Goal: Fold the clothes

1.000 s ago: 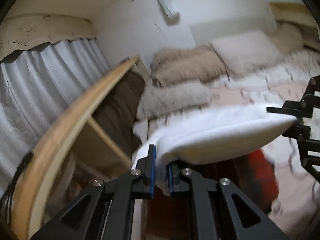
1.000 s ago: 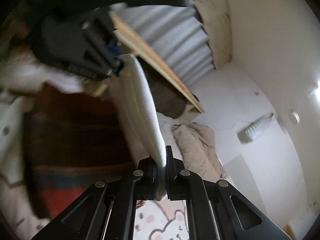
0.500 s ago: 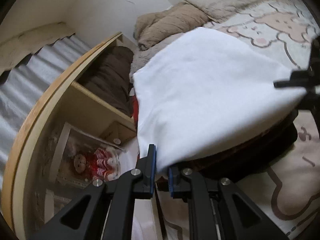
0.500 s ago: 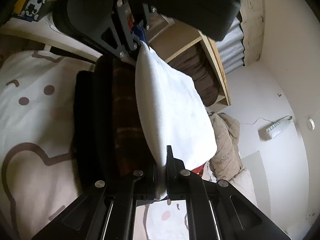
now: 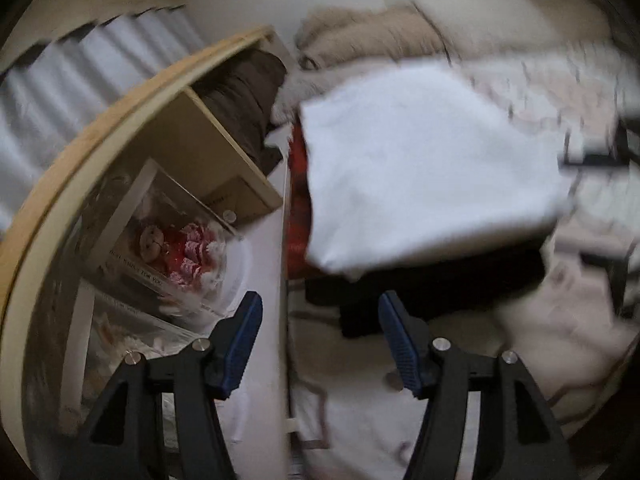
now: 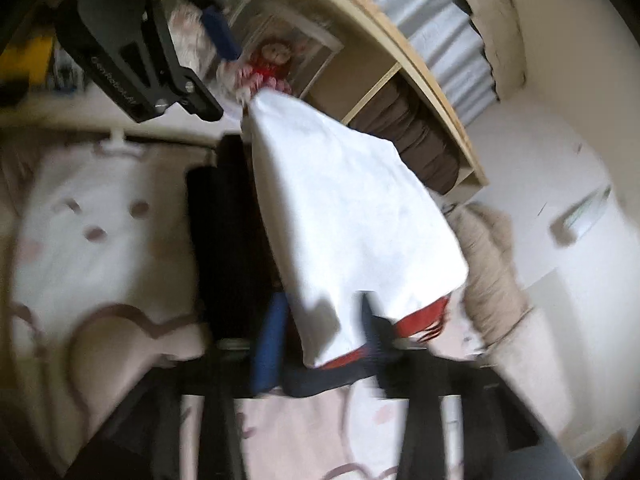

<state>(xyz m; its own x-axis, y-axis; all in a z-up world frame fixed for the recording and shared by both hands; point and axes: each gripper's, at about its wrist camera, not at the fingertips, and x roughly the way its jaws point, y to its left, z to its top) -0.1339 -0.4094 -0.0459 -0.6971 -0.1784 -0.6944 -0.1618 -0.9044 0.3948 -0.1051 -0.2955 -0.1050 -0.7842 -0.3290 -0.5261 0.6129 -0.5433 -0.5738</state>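
Note:
A folded white garment (image 5: pixel 424 172) lies on top of a pile of folded clothes: a black one (image 5: pixel 432 292) and a red plaid one (image 5: pixel 298 200) under it. The pile sits on a bear-print bed cover (image 5: pixel 400 432). My left gripper (image 5: pixel 320 340) is open and empty, just short of the pile's near edge. In the right wrist view the white garment (image 6: pixel 344 224) covers the pile, and my right gripper (image 6: pixel 320 336) is open with the garment's near corner between its spread fingers; the view is blurred. The left gripper (image 6: pixel 160 64) shows at upper left.
A wooden bookshelf (image 5: pixel 132 120) stands left of the bed, with brown folded fabric (image 5: pixel 244 96) and a boxed doll (image 5: pixel 180 244) in it. Beige pillows and blankets (image 5: pixel 380 36) lie at the head of the bed. A grey curtain (image 5: pixel 80 68) hangs behind the shelf.
Both grippers have opened and let go of the white garment, which now rests on the pile. Both grippers have drawn back a little from it.

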